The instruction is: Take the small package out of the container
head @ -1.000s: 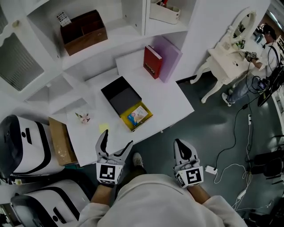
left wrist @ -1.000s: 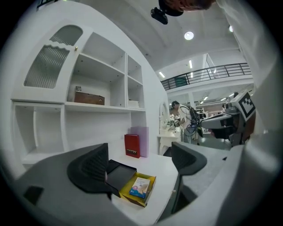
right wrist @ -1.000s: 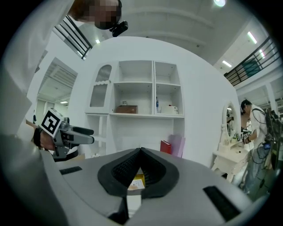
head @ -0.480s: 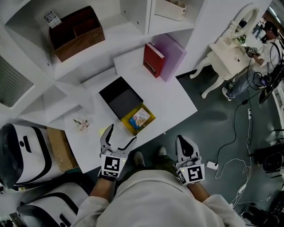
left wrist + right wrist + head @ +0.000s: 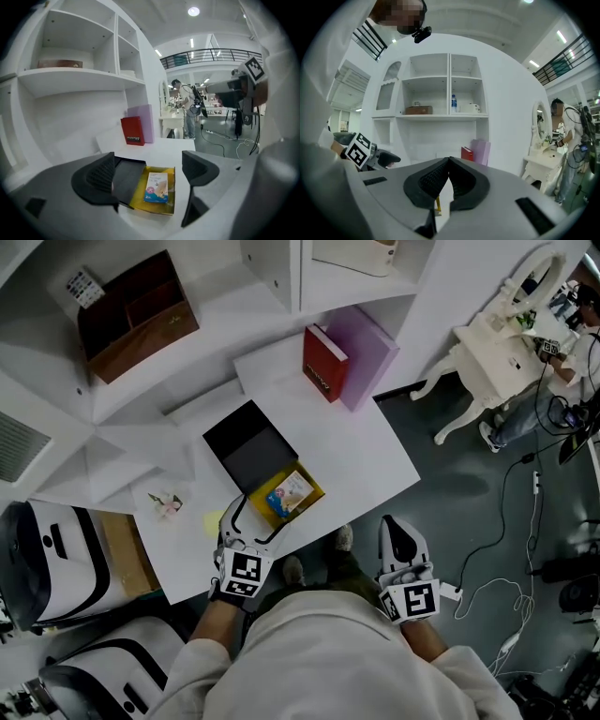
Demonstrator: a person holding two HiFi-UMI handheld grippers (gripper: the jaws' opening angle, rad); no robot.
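A small blue and white package (image 5: 289,493) (image 5: 157,187) lies flat in an open yellow box (image 5: 309,486) (image 5: 169,174) near the white table's front edge. The box's black lid (image 5: 246,446) (image 5: 124,176) lies open beside it. My left gripper (image 5: 250,528) (image 5: 150,176) is open just in front of the box, its jaws on either side of the package in the left gripper view, above it and not touching. My right gripper (image 5: 400,540) (image 5: 449,177) is shut and empty, off the table's front right edge over the floor.
A red book (image 5: 322,364) (image 5: 132,131) and a purple one (image 5: 364,352) lean at the table's (image 5: 366,442) back. A small flower piece (image 5: 166,504) and a yellow note (image 5: 215,521) lie left. White shelves (image 5: 225,306) stand behind; a white dresser (image 5: 502,343) and floor cables (image 5: 506,521) lie right.
My left gripper has moved forward over the table edge up to the yellow box. The right gripper has stayed beside the table. The head view has shifted slightly.
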